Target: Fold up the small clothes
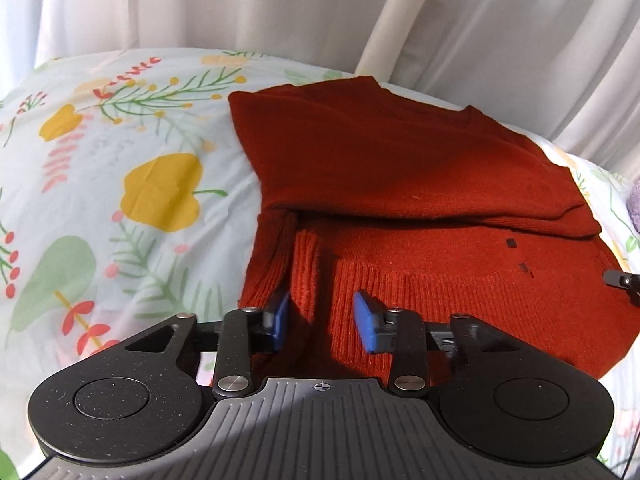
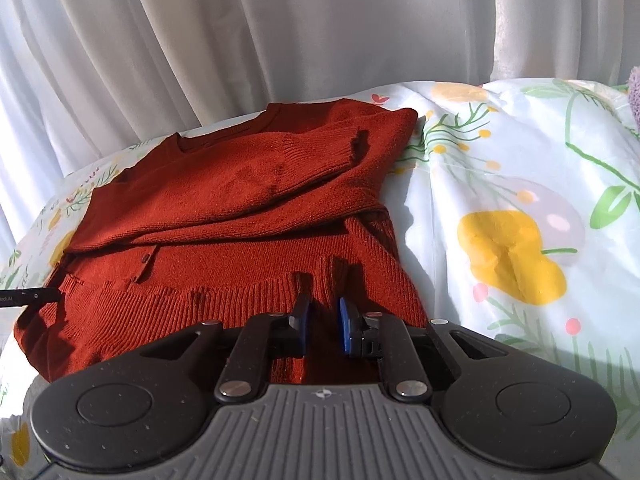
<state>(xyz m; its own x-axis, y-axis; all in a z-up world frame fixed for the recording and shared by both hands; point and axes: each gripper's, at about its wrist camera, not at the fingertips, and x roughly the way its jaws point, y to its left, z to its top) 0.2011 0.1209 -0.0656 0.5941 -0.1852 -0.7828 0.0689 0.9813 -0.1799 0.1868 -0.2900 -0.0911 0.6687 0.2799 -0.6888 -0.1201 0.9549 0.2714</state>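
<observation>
A rust-red knit sweater [image 1: 400, 168] lies on the floral bedsheet [image 1: 120, 160], its sleeves folded across the body and its ribbed hem nearest me. My left gripper [image 1: 322, 320] is open, its blue pads just above the hem near the sweater's left corner. In the right wrist view the sweater [image 2: 240, 200] fills the centre left. My right gripper [image 2: 323, 326] is open with a narrower gap, its blue pads over the hem near the right corner. Neither holds cloth. The other gripper's black tip shows at each view's edge [image 1: 622, 280] [image 2: 32, 298].
White curtains [image 1: 320, 8] hang close behind the bed. The floral sheet [image 2: 520, 220] spreads wide to the right of the sweater in the right wrist view and to its left in the left wrist view. A purple object [image 2: 634, 92] peeks in at the right edge.
</observation>
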